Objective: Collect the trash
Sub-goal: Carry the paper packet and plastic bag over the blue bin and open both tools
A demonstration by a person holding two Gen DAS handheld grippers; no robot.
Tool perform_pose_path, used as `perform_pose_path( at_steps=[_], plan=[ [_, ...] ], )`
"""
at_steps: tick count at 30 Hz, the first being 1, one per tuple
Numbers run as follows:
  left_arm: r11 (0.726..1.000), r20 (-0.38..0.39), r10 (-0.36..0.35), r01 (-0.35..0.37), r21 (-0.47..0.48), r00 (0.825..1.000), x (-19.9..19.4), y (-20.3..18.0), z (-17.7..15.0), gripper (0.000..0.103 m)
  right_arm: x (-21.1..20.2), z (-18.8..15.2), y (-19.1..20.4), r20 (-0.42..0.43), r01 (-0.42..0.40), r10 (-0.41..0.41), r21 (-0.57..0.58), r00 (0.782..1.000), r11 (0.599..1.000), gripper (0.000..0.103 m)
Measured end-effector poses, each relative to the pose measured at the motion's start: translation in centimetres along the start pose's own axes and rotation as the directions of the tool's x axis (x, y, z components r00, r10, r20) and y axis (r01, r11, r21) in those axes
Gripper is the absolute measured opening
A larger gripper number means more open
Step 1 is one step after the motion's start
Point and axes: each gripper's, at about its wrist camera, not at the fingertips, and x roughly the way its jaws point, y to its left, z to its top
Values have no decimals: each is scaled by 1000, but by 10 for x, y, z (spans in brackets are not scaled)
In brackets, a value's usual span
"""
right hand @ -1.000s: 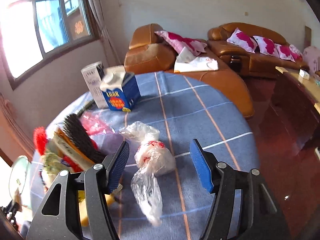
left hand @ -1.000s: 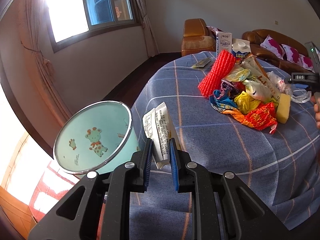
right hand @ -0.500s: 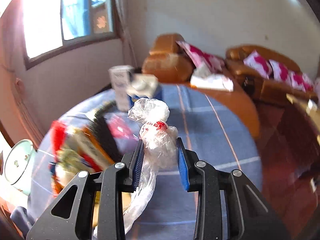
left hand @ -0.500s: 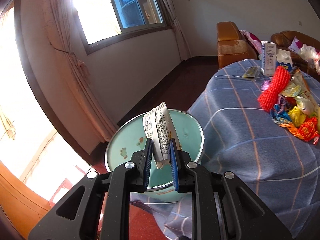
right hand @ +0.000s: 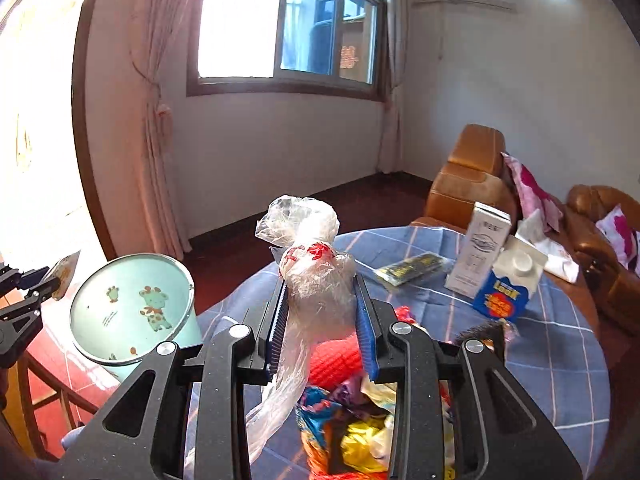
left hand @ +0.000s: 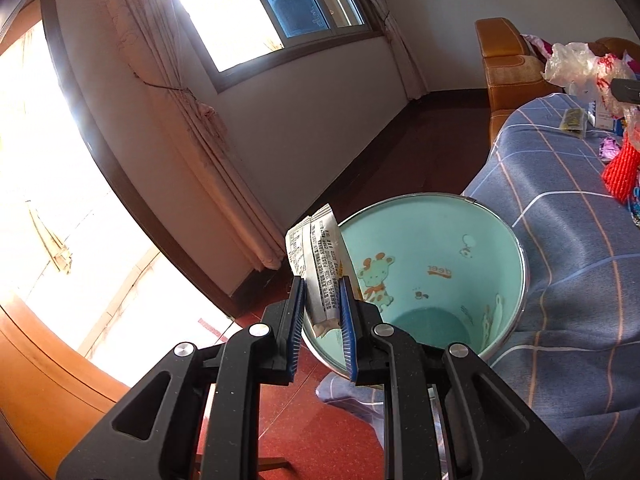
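Note:
My left gripper [left hand: 320, 312] is shut on a white printed wrapper [left hand: 318, 256], which stands up between the blue pads over the near rim of the teal giraffe bin [left hand: 432, 280]. The bin [right hand: 132, 304] stands on the floor beside the table. My right gripper [right hand: 322, 320] is shut on a crumpled clear plastic bag with red print [right hand: 316, 272], held above the trash pile on the table; its tail hangs down between the arms. That bag [left hand: 580, 62] also shows at the far right of the left wrist view. The left gripper [right hand: 36, 284] appears at the left edge of the right wrist view.
A round table with a blue checked cloth [right hand: 552, 344] carries a pile of coloured wrappers [right hand: 352, 420], a red mesh piece [left hand: 620, 168], a white carton [right hand: 480, 252], a blue-and-white milk carton [right hand: 508, 288] and a dark sachet [right hand: 412, 266]. Brown leather sofas [right hand: 468, 176] stand behind. Red floor surrounds the bin.
My right gripper closed on the plastic bag, lifted it off the table and swung left toward the bin. My left gripper carried the wrapper from over the table edge to above the bin.

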Motion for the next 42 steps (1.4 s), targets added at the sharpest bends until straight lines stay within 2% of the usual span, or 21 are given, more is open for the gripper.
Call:
perform_pose_path(
  at_steps=[7,14,24,42],
  plan=[
    [999,-17,37,-37,13,999,11,6,-6,17,26,7,46,-4,-58,57,-67,998,996,32],
    [999,-35,40,-40,9,999,23,11,-8,17,54,8,71,-38,-91,87,-125,996,988,32],
    [999,-46,35,-35,-1,998,29,14,-8,17,76,7,96,-63,-122,113,-164,992,979,32],
    [1000,-53,25,-25,-5,998,32,14,-8,17,85,6,128,-88,-175,158,-241,984,955,32]
  ],
)
